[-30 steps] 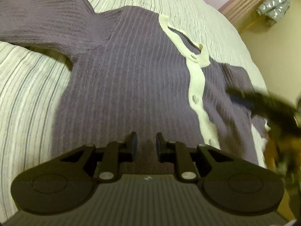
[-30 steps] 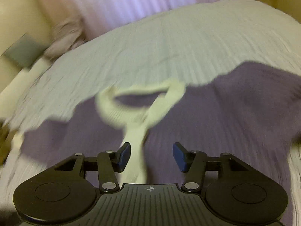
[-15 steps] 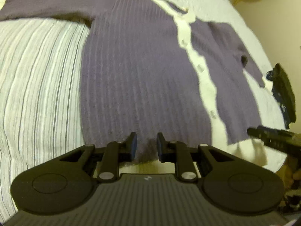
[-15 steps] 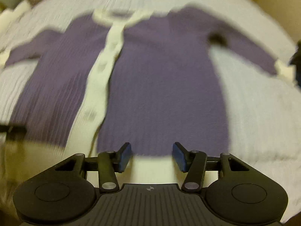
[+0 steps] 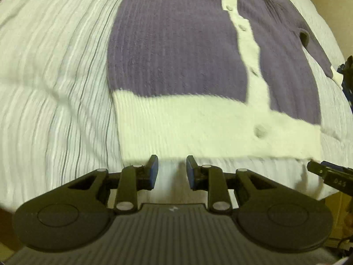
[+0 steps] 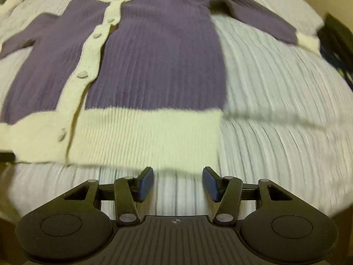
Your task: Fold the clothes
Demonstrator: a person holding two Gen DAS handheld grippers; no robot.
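Presently, through the left wrist camera, I see the left gripper (image 5: 172, 170) hovering over the bedspread (image 5: 55, 77) just short of the cream hem band (image 5: 187, 128) of the purple cardigan (image 5: 176, 44). Its jaws stand narrowly apart, having just been opening, with nothing between them and only the striped cover below. The cardigan lies flat and buttoned on the bed, collar at the far end, the cream button placket (image 5: 249, 50) running down its length; one sleeve reaches to the far left, the other lies along the right side. At the right edge a dark tip of the other gripper shows. Through the right wrist camera, I see the right gripper (image 6: 178, 182) also near the hem, jaws at a moderate gap and empty, above bare bedspread (image 6: 275, 110). The cardigan (image 6: 158, 55) spreads ahead and to the left, its right-hand sleeve ending in a cream cuff (image 6: 307, 40). Both views are somewhat blurred.
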